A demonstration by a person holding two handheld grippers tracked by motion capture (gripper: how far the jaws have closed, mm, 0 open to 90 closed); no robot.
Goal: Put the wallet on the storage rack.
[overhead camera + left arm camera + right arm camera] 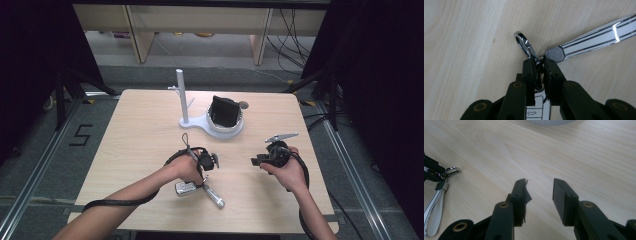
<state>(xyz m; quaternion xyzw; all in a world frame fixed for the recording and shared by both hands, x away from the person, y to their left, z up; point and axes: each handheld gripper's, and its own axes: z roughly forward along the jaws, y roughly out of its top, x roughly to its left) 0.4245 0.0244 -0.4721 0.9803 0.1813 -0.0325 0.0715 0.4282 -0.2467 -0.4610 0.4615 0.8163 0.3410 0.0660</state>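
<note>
A keychain lies on the wooden table (140,130): a white key fob (537,110), a chrome snap clip (524,45) and a flat silver strap (594,38), all joined at a small ring (539,75). My left gripper (539,63) is shut on that ring, with its pads pressed against it from both sides. In the high view the left gripper (201,180) points down at the key fob (184,188) and strap (215,199) near the table's front. My right gripper (539,186) is open and holds nothing. It hovers at the table's right (257,162), pointing left.
A white stand with an upright post (182,95) and a round dish holding a black object (224,112) sits at the table's back middle. The dish's rim (551,122) lies ahead of the right gripper. A small disc (243,105) lies behind the dish.
</note>
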